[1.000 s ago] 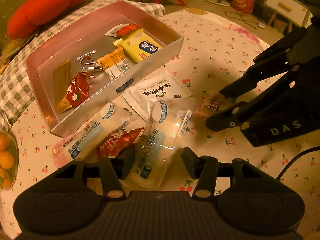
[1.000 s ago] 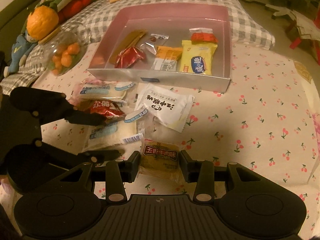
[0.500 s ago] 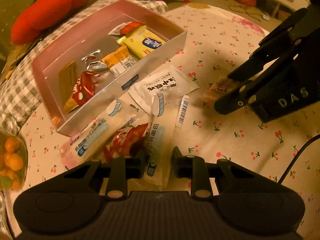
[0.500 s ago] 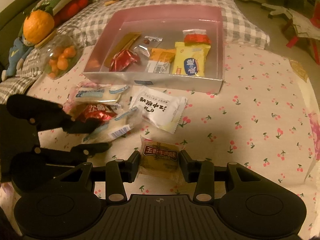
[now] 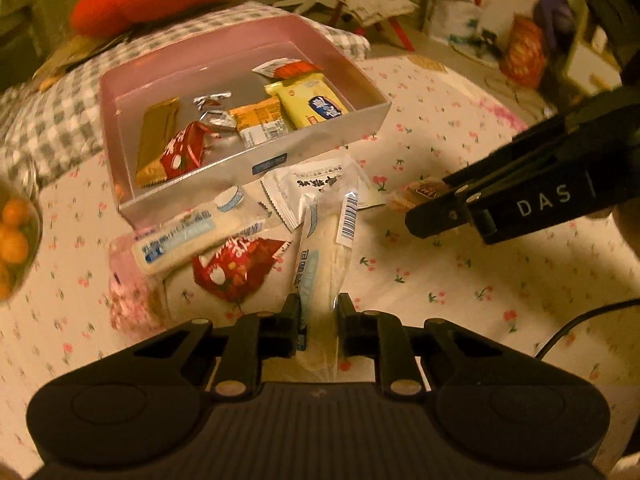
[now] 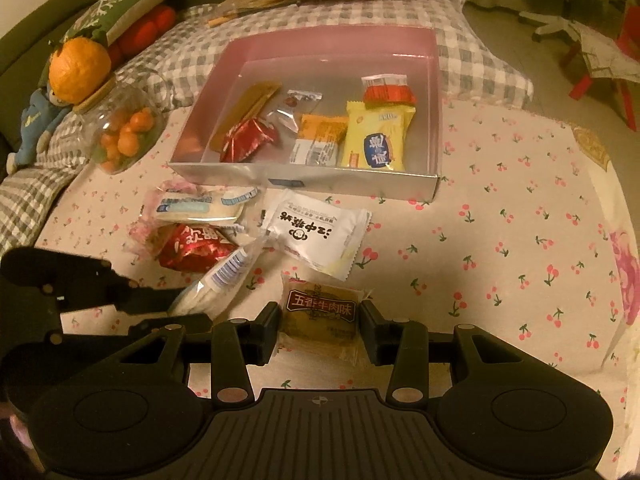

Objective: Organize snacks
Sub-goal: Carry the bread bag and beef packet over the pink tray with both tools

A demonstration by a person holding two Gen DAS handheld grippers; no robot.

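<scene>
Seen from the left wrist camera, the left hand-held gripper [image 5: 318, 320] is clamped on the near end of a long clear-wrapped bread roll [image 5: 326, 256], whose far end with a barcode label is raised toward a white sachet [image 5: 320, 184]. A second wrapped roll [image 5: 192, 236] and a red foil packet [image 5: 236, 268] are laid just to the left on the cherry-print cloth [image 5: 460, 272] covering the worktop. Behind them a pink-walled box [image 5: 256, 162] is shown holding a gold bar, a red packet, small silver sweets, an orange packet and a yellow packet [image 5: 310, 102]. At right, the right hand-held gripper [image 5: 430, 204] is seen side-on with a brown snack packet [image 5: 416, 194] between its fingers. Small oranges [image 5: 14, 236] are visible at the left edge. From the right wrist camera, the right hand-held gripper [image 6: 320, 328] is closed on the brown snack packet [image 6: 320, 314], which is pressed from both sides by the pads and printed with a dark label. The white sachet [image 6: 316, 236] is laid just beyond it, with the red foil packet [image 6: 192, 248] and the second wrapped roll [image 6: 200, 208] further left. The left hand-held gripper [image 6: 176, 304] is seen at lower left, gripping the clear-wrapped bread roll [image 6: 224, 276]. The pink-walled box [image 6: 304, 178] is set at the far edge of the cloth, against a checked cushion [image 6: 192, 52], beside a clear jar of small oranges [image 6: 128, 136].
</scene>
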